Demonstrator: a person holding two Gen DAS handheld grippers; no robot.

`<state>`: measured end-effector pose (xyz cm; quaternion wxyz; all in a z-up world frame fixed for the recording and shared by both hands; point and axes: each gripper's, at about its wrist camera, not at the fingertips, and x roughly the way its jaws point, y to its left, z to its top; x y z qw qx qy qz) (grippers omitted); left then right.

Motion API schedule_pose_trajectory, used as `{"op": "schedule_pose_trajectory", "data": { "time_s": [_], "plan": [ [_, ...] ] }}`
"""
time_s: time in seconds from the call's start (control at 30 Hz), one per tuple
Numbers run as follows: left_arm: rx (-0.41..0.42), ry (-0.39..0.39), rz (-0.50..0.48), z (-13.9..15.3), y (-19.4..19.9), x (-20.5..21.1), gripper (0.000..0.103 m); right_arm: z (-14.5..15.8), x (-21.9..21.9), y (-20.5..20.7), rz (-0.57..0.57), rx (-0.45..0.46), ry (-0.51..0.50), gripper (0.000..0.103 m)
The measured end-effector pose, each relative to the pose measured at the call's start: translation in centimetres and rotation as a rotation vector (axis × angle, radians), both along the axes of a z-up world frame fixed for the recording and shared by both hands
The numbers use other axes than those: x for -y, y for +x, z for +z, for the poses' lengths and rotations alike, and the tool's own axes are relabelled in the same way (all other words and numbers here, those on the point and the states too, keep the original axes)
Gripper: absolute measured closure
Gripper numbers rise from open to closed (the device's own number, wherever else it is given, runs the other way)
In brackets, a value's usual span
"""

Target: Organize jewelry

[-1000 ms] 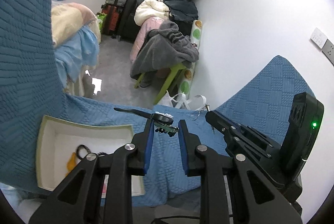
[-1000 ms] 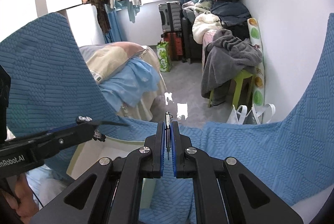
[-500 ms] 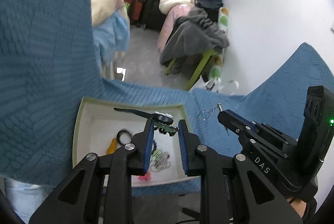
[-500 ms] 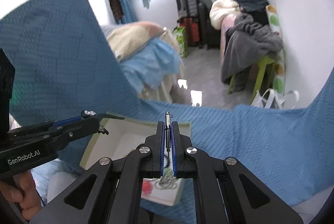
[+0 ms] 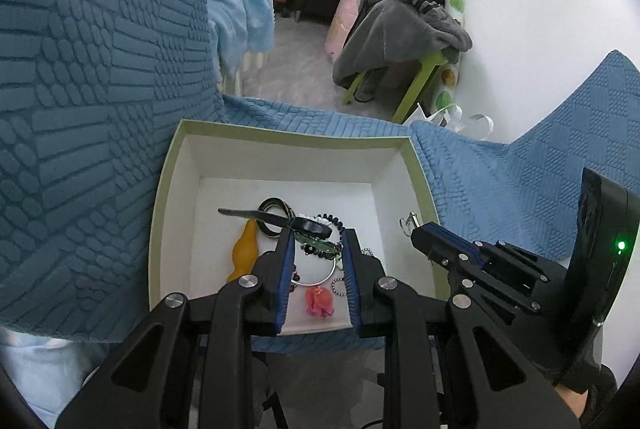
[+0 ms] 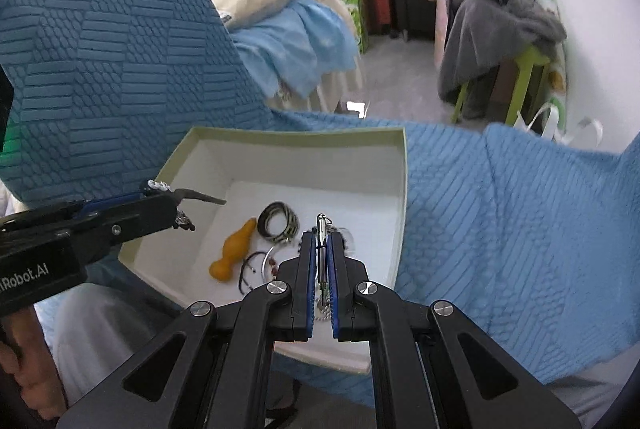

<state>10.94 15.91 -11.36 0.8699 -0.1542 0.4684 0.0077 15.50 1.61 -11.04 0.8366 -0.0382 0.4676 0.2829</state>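
The open white box point(image 5: 404, 165) with its pale green rim sits on a blue textured blanket point(image 5: 100, 89), directly below and ahead of both grippers. The left gripper point(image 5: 318, 241) is clamped on a black hair clip point(image 5: 280, 219) with green beaded trim, held above the box's middle. Beneath it lie a striped hair tie point(image 5: 274, 207), an orange piece point(image 5: 244, 253), a silver bangle point(image 5: 320, 279) and a pink bit point(image 5: 319, 301); bare white floor remains toward the box's far wall. The right gripper point(image 6: 320, 245) is pressed together on a slim metal keyring pendant point(image 6: 320, 225), over the box's right half, near the right wall. Compared with a second ago, both grippers have dropped and tilted down, so the box now fills the centre of each view; both grips are unchanged.
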Motion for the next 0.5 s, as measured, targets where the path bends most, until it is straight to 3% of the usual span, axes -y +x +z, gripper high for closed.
{"op": "schedule_pose_trajectory", "data": {
  "time_s": [0.1, 0.13, 0.17, 0.2, 0.23, 0.5],
  "plan": [
    [-0.004, 0.002, 0.008, 0.5, -0.3, -0.2, 0.077, 0.6, 0.1, 0.1, -0.006, -0.001, 0.007, 0.096],
    [-0.009, 0.003, 0.015, 0.8, -0.3, -0.2, 0.069, 1.1, 0.1, 0.2, -0.009, 0.002, 0.009, 0.089],
    [-0.009, 0.0, 0.018, 1.0, -0.1, -0.4, 0.062, 1.5, 0.2, 0.3, -0.012, 0.005, 0.013, 0.076],
    [-0.005, -0.002, 0.025, 1.3, -0.2, -0.4, 0.046, 1.9, 0.3, 0.5, -0.015, 0.009, 0.022, 0.072],
    [0.004, -0.001, 0.033, 1.7, -0.4, -0.5, 0.04, 2.8, 0.6, 0.6, -0.018, 0.019, 0.041, 0.068],
    [0.085, 0.048, 0.019, 7.2, -1.7, 0.1, 0.04, 11.0, 2.9, 0.0, -0.031, 0.163, 0.126, 0.068]
  ]
}}
